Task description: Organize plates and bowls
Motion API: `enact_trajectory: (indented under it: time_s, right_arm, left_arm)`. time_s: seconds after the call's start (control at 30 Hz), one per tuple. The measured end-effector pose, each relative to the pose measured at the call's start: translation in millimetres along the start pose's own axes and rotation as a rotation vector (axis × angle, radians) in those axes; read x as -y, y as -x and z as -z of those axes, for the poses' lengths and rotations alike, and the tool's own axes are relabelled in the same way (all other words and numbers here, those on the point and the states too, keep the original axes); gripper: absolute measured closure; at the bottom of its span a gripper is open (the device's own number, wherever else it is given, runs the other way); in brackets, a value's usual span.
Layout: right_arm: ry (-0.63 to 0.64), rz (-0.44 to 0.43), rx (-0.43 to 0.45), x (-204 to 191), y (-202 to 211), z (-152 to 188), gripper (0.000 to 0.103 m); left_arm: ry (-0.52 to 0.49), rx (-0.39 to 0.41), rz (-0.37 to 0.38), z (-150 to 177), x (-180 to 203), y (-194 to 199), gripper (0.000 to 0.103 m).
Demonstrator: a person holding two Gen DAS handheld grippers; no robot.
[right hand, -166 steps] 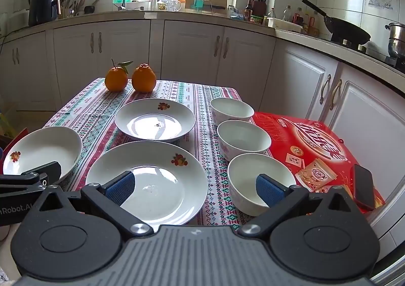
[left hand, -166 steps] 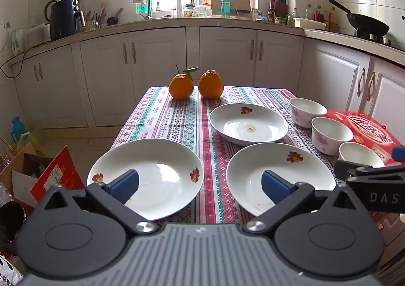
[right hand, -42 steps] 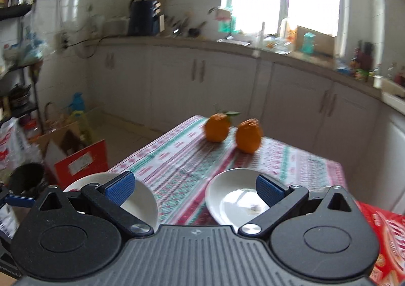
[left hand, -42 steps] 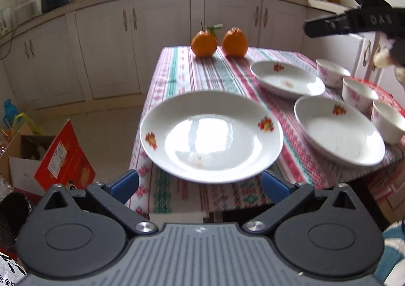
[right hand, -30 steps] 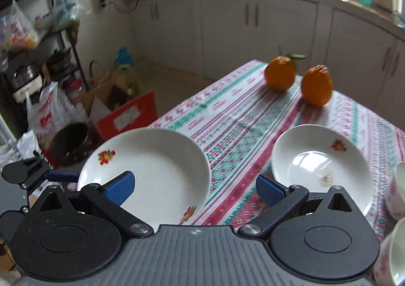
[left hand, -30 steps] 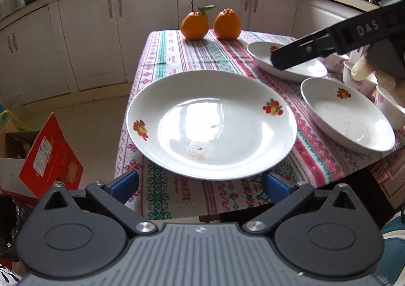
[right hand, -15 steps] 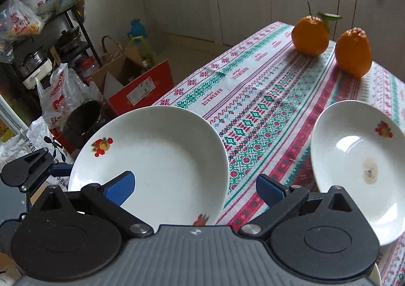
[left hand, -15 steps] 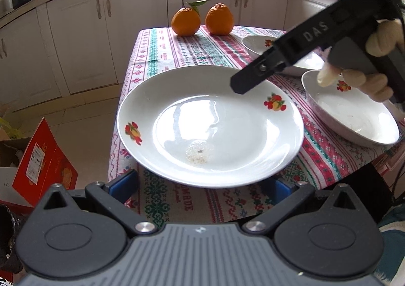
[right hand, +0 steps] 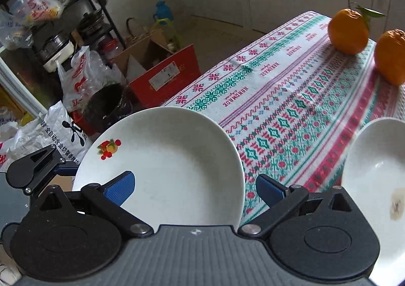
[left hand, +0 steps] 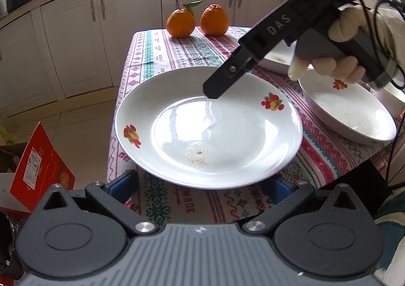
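We see a round white ceramic plate with small fruit decals (left hand: 208,131) in the middle of the left wrist frame, overhanging the near left corner of a table draped in a red, green and white patterned cloth (left hand: 162,58). Our left gripper (left hand: 205,184) sits just below the plate's near rim, blue fingers (left hand: 125,182) spread wide on either side, clamping nothing. Our right gripper (right hand: 193,187) reaches in from the upper right, held in a gloved hand (left hand: 339,58), poised directly over the plate's centre, also spread and empty. The left gripper seems nearer the rim. To the right lies a second white plate (left hand: 349,111), holding only faint residue. Two oranges (left hand: 197,21) sit at the far table edge.
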State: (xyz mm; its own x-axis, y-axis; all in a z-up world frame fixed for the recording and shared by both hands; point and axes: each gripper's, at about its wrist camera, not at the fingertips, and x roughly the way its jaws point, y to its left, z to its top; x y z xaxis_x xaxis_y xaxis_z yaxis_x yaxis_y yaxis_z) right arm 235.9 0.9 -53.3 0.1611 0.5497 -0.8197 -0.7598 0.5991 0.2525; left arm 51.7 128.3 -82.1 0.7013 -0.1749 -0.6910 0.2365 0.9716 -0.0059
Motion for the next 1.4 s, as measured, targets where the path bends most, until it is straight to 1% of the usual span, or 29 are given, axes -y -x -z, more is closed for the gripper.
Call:
enact_trajectory:
  time_s: [0.07,0.2,0.33,0.4,0.7,0.83,0.9,1.1,1.4]
  right_arm:
    - [0.013,-0.019,-0.009,2,-3,-4,0.001]
    - [0.018,-0.046,-0.027,6,-9,-10,0.013]
    - [0.021,-0.063,-0.036,9,-14,-13,0.017]
    - [0.016,-0.073,-0.041,12,-16,-14,0.021]
    - [-0.021,-0.153,-0.039,21,-16,-17,0.023]
    - [-0.031,-0.169,-0.041,21,-16,-18,0.023]
    - [-0.037,-0.176,-0.040,22,-15,-19,0.023]
    - [-0.035,-0.168,-0.036,20,-14,-19,0.023]
    - [-0.036,-0.161,-0.002,24,-5,-27,0.022]
  left_arm:
    - [-0.005,0.001,0.004,0,-1,0,0.001]
    - [-0.011,-0.002,0.011,0,-1,0,0.001]
    - [-0.012,-0.005,0.016,-1,-2,1,0.001]
    - [-0.011,-0.007,0.019,-1,-3,1,0.003]
    - [-0.025,-0.016,0.033,-4,-4,1,0.007]
    - [-0.037,-0.019,0.038,-4,-4,2,0.008]
    - [-0.049,-0.018,0.043,-5,-3,2,0.011]
    - [-0.054,-0.030,0.053,-7,-3,1,0.012]
    - [-0.064,-0.030,0.050,-16,-7,-2,0.012]
